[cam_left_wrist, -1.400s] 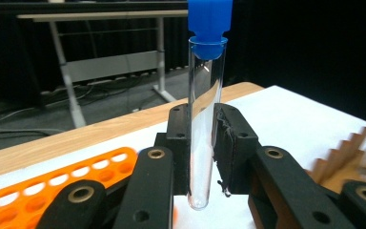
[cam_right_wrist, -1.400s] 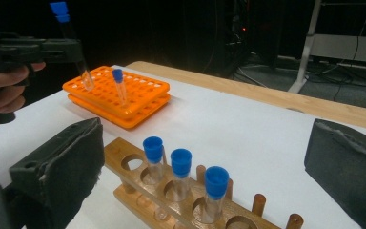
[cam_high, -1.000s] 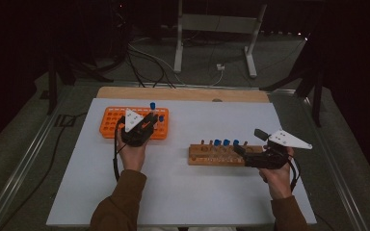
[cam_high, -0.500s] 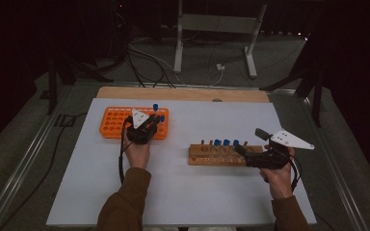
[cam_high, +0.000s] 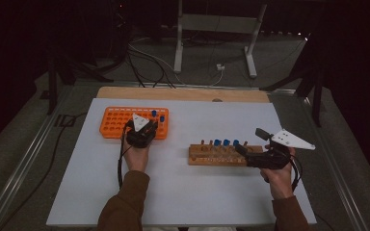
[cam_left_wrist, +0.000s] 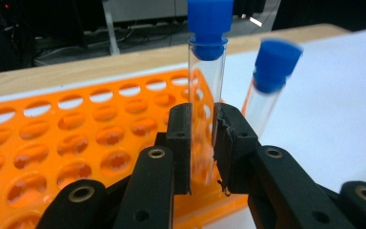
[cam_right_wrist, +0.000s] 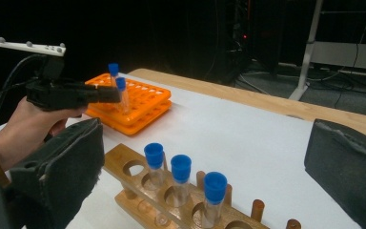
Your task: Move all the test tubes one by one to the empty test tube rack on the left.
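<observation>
Orange rack [cam_high: 118,121] sitting near table's far left corner; left gripper [cam_left_wrist: 202,143] fingers closing on blue-capped tube [cam_left_wrist: 205,86] standing in rack's right end. Right gripper [cam_right_wrist: 205,157] fingers gaping wide, holding nothing, hovering at wooden rack [cam_high: 221,155] right end, mid-table.

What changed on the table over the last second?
Very little moved. The left gripper stays clamped on a blue-capped tube at the orange rack; its hand has shifted only slightly. The right gripper still waits open at the wooden rack, whose three tubes are unchanged.
</observation>
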The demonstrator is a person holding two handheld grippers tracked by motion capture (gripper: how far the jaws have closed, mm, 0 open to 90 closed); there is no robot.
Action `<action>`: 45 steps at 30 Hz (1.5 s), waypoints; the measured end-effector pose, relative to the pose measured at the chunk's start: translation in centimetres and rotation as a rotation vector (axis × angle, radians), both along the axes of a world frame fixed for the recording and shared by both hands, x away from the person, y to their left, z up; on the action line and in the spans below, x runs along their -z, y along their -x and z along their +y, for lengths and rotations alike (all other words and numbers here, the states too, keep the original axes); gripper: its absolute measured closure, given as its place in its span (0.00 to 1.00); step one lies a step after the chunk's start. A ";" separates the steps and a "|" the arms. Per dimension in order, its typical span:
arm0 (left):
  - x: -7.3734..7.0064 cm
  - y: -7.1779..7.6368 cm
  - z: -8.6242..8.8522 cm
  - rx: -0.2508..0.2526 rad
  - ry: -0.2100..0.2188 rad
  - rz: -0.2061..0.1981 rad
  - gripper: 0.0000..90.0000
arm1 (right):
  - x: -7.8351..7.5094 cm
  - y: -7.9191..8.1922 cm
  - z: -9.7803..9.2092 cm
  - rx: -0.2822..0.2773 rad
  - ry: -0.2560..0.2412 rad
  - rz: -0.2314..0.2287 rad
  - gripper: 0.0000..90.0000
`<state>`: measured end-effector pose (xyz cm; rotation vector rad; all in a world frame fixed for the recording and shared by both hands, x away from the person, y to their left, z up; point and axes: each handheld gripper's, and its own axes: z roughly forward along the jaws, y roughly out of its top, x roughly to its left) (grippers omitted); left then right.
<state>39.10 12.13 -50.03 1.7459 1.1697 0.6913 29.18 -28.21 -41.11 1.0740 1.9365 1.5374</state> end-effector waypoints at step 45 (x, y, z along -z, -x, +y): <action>-0.4 1.9 2.4 0.075 0.062 0.049 0.53 | 0.5 -0.4 -0.1 -0.004 -0.002 0.018 0.00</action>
